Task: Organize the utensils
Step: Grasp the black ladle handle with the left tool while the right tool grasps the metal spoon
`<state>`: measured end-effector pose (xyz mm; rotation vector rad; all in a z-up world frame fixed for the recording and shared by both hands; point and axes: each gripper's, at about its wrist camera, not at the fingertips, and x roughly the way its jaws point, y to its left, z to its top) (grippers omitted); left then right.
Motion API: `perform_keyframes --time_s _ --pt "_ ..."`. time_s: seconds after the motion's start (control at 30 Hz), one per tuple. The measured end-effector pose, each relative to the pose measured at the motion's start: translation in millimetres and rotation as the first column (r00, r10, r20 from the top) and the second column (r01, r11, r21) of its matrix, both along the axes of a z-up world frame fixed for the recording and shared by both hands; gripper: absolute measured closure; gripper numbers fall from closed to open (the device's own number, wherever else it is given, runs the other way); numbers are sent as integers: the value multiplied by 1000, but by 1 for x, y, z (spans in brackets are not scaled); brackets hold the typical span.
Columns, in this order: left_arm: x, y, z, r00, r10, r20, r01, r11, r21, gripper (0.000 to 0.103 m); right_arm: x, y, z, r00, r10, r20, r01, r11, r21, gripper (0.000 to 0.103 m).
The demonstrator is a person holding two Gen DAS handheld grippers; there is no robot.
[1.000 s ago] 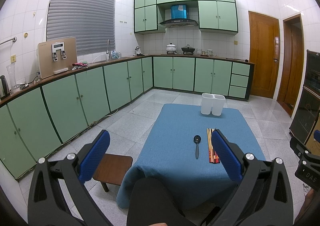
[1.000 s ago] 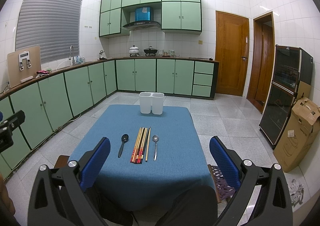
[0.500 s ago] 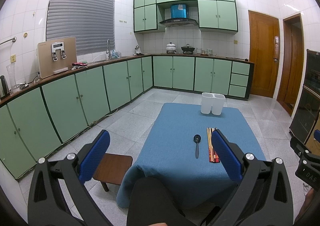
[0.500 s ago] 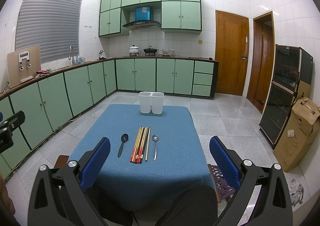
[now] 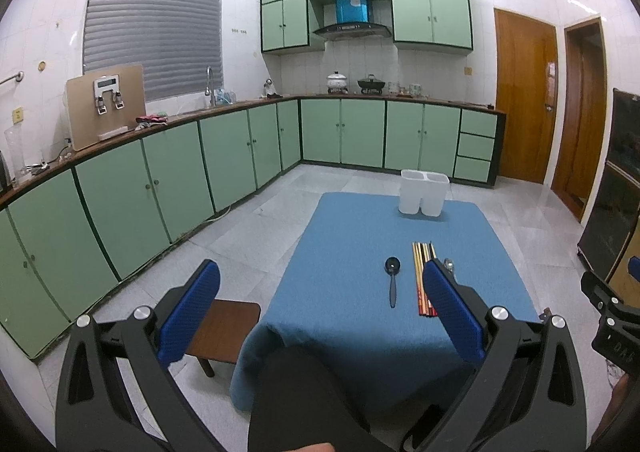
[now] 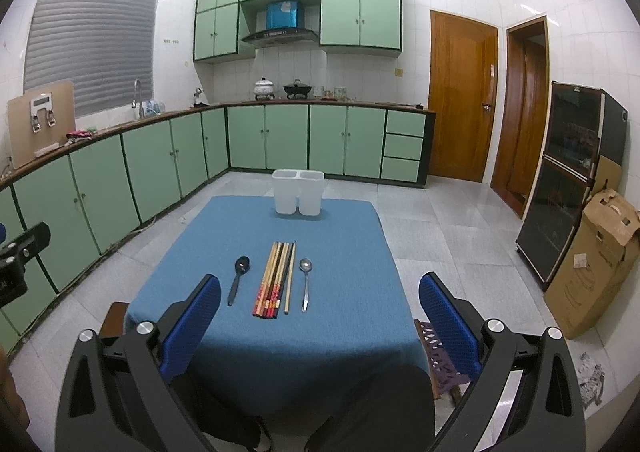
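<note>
Left gripper and right gripper both spread wide, empty, held short of chopsticks flanked by black spoon and metal spoon.

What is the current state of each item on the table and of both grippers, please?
Left gripper: open, holding nothing.
Right gripper: open, holding nothing.
Black spoon: lying flat, left of the chopsticks.
Chopsticks: lying flat, bundled side by side.
Metal spoon: lying flat, right of the chopsticks.
White holder: upright, both compartments look empty.

Green cabinets, white tiles, wooden door
</note>
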<state>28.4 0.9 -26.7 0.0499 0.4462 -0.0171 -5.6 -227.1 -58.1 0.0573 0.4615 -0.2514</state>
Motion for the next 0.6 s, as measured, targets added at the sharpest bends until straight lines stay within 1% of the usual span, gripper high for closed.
perform_keyframes --time_s 0.13,0.2,0.3,0.33,0.43,0.47,0.5,0.57,0.6 --pt "26 -9 -20 999 -29 -41 30 999 24 5 23 -10 -20 998 -5 -56 5 1000 4 6" --pt "45 -14 -38 994 -75 -76 76 997 12 5 36 -16 -32 996 -4 -86 5 1000 14 6" --pt "75 -24 -69 980 -141 -137 142 990 0 5 63 -32 -59 989 -9 -148 16 999 47 6" --pt "88 -29 -84 971 -164 -172 166 986 0 5 72 -38 -67 985 -8 -172 19 998 62 6" --pt "114 -37 -114 952 -215 -220 217 976 -17 5 98 -53 -96 973 4 -229 21 994 106 17" --pt "123 -41 -125 946 -227 -232 229 973 -22 5 107 -55 -107 968 7 -250 21 994 109 26" --pt "133 -44 -136 940 -236 -248 237 971 -25 5 119 -57 -119 961 22 -275 11 993 118 31" --pt "153 -51 -155 926 -250 -285 251 968 -34 5 132 -58 -135 952 41 -303 0 991 133 34" --pt "161 -53 -163 917 -258 -303 257 965 -46 5 140 -59 -144 947 48 -318 -3 990 142 37"
